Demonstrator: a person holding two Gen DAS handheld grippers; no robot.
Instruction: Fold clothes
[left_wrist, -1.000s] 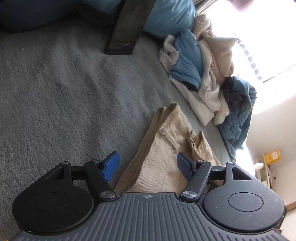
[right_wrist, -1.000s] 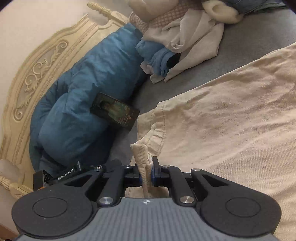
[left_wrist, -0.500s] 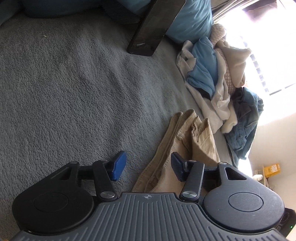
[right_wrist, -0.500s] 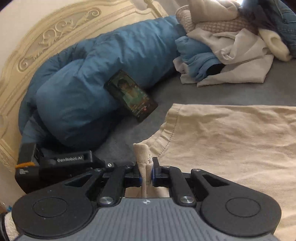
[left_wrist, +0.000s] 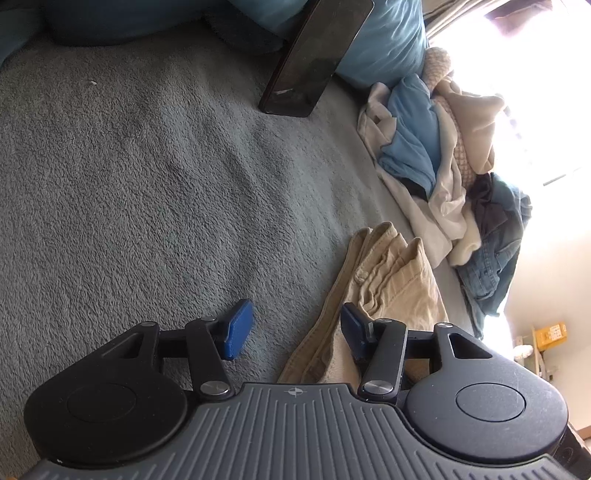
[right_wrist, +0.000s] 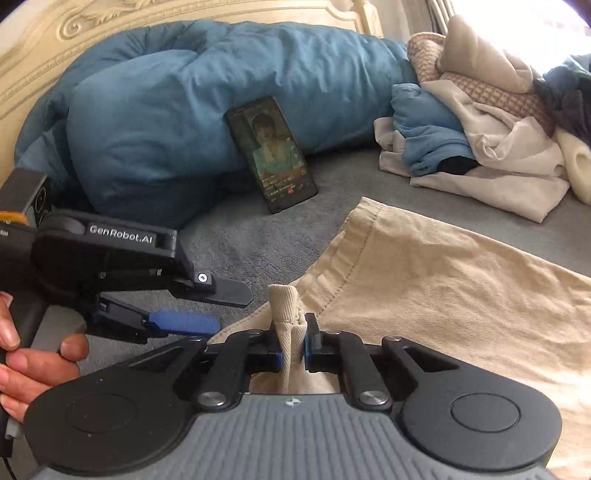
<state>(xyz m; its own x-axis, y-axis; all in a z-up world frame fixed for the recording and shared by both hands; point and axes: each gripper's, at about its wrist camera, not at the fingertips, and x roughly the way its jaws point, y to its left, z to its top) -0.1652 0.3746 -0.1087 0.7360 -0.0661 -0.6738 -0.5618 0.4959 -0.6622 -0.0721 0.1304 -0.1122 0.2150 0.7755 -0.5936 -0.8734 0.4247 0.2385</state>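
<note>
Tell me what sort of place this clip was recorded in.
Most likely a bedroom, with the work done on a bed: a carved cream headboard, a bunched blue duvet against it, and a grey fleece blanket as the work surface, with a pile of unfolded clothes beside a bright window.

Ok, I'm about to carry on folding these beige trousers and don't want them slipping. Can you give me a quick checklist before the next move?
1. Right gripper on the beige trousers: a fold sits between the pads, but the jaws are opening. Not ok.
2. Left gripper free to grab: open, holding nothing. Ok.
3. Left gripper near the trousers' edge: one pad over the cloth. Ok.
4. Grey blanket bare for folding. Ok.
5. Phone clear of the trousers. Ok.
6. Clothes pile apart from the trousers. Ok.
</note>
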